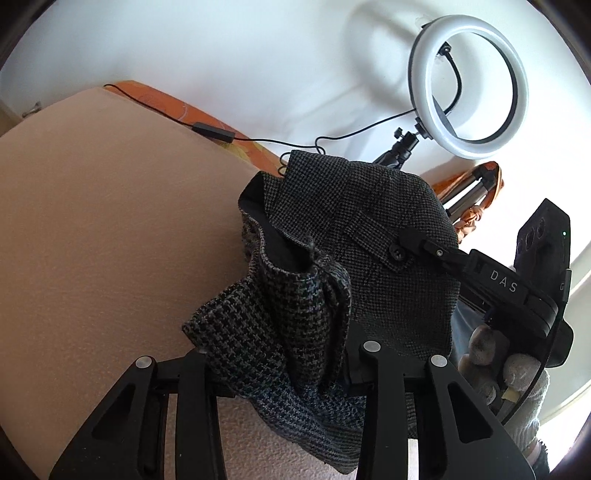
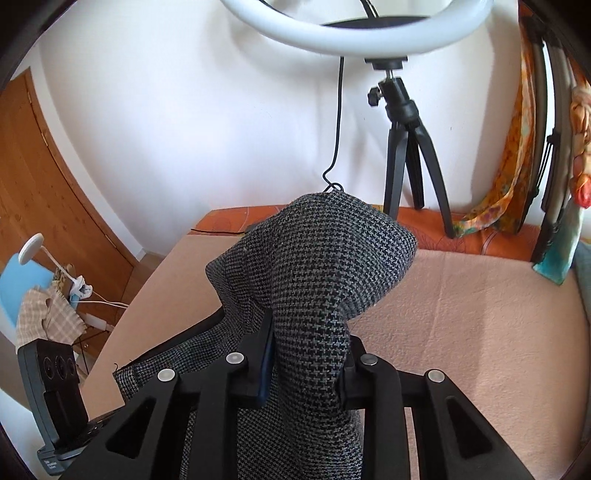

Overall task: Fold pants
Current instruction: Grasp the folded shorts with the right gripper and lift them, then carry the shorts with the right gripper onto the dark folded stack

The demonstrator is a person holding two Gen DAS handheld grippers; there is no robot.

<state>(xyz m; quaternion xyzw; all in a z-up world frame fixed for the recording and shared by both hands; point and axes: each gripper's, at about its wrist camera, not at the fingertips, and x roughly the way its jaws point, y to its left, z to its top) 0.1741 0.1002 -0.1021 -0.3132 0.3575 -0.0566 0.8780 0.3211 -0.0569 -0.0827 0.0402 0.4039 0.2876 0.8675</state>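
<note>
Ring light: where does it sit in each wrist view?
Left wrist: the ring light sits upper right, whole ring visible against the white wall, above the pants.
Right wrist: the ring light is at top centre, only its lower arc in frame, on its black tripod.
Shared landmark: the orange cloth strip along the wall.

Coarse woven houndstooth cloth, grey and black with a matt, nubbly face, makes up the pants (image 1: 388, 229), which show a smooth black lining at one opening. The grippers, left (image 1: 280, 373) and right (image 2: 306, 373), are matt black plastic with dull silver metal pins. The bed cover (image 2: 480, 314) looks like soft, finely pilled peach fleece. A glossy white ring light (image 1: 469, 85) stands at its far edge; the door (image 2: 44, 177) is varnished wood.
</note>
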